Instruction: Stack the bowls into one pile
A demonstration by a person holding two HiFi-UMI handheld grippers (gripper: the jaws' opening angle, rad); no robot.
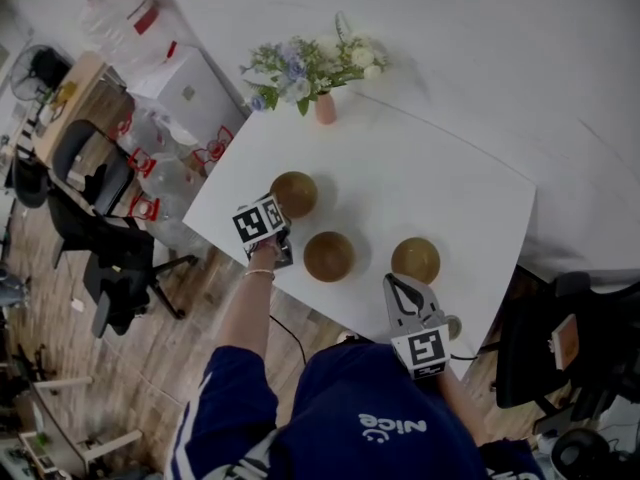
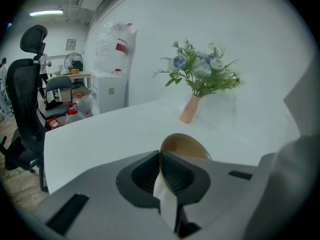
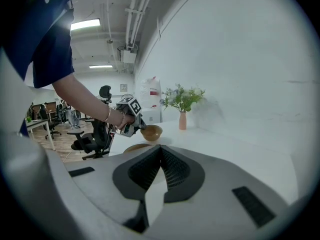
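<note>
Three brown bowls stand on the white table (image 1: pixel 450 188). My left gripper (image 1: pixel 282 213) is shut on the near rim of the left bowl (image 1: pixel 294 194). In the left gripper view its pads (image 2: pixel 172 176) pinch that rim, and the bowl (image 2: pixel 187 145) tilts up beyond them. The middle bowl (image 1: pixel 329 256) sits free. My right gripper (image 1: pixel 393 281) is shut and holds nothing, just short of the right bowl (image 1: pixel 415 260). In the right gripper view the left gripper (image 3: pixel 141 129) carries the left bowl (image 3: pixel 152 132), with the middle bowl (image 3: pixel 134 147) nearer.
A pink vase of flowers (image 1: pixel 325 108) stands at the table's far corner. Black office chairs (image 1: pixel 100 228) stand left of the table and another chair (image 1: pixel 560 338) at the right. A white cabinet (image 1: pixel 190 93) and plastic bags lie beyond the left edge.
</note>
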